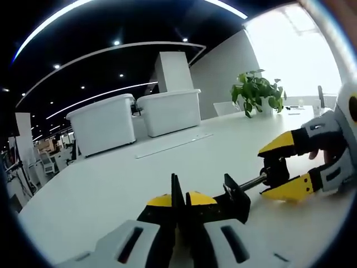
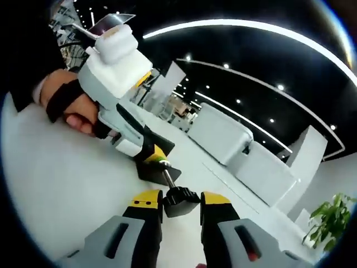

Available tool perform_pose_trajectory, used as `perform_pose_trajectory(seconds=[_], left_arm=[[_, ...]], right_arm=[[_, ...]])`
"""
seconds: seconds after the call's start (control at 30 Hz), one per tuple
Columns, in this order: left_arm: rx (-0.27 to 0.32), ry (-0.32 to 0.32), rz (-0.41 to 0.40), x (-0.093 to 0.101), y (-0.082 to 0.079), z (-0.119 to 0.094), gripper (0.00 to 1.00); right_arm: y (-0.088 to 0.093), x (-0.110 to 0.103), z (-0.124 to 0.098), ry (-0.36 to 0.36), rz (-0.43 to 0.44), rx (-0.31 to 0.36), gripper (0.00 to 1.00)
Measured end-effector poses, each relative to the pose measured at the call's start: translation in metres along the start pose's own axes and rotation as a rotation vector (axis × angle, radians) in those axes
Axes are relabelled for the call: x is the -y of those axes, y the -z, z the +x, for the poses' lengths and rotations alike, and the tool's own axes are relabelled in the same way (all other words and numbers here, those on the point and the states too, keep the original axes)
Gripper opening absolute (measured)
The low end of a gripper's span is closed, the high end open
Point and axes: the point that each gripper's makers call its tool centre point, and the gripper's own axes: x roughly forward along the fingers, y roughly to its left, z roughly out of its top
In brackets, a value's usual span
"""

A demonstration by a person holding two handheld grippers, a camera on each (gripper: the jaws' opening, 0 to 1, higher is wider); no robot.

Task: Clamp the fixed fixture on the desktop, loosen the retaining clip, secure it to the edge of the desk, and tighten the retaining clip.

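Black screw-clamp fixture (image 1: 237, 198) lies lower centre; we hold its body in our left gripper (image 1: 179, 204) and its knob (image 2: 179, 202) in our right gripper (image 2: 181, 207), screw running between.

Low opposed views, shared clamp (image 1: 245, 192)

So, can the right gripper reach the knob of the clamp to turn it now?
Probably yes. The right gripper already has its jaws on either side of the black knob, with nothing in between. The left gripper is shut on the clamp body at the other end of the screw.
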Motion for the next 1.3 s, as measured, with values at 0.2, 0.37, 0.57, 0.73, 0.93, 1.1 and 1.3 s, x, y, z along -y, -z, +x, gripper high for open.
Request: perform_pose_trajectory(seconds=[0.2, 0.37, 0.57, 0.73, 0.93, 1.1, 1.3], left_arm=[[0.0, 0.002, 0.002, 0.0, 0.0, 0.0, 0.07], [-0.001, 0.002, 0.002, 0.0, 0.0, 0.001, 0.07], [0.0, 0.004, 0.002, 0.0, 0.0, 0.001, 0.07], [0.001, 0.004, 0.006, 0.0, 0.0, 0.001, 0.07], [0.002, 0.003, 0.016, 0.0, 0.0, 0.001, 0.07], [0.005, 0.006, 0.019, 0.001, -0.001, 0.002, 0.07], [0.002, 0.005, 0.019, 0.001, -0.001, 0.002, 0.07]], right_arm=[[-0.009, -0.004, -0.003, -0.119, 0.579, -0.024, 0.53], [0.014, 0.017, 0.004, -0.1, 1.027, -0.047, 0.43], [0.019, 0.015, 0.007, -0.11, 1.108, -0.059, 0.29], [0.017, 0.008, 0.007, -0.126, 1.112, -0.082, 0.24], [0.01, 0.008, 0.004, -0.103, 0.895, -0.059, 0.22], [0.004, 0.004, 0.001, -0.079, 0.62, -0.023, 0.21], [0.0, 0.004, 0.002, -0.021, 0.347, -0.001, 0.21]])
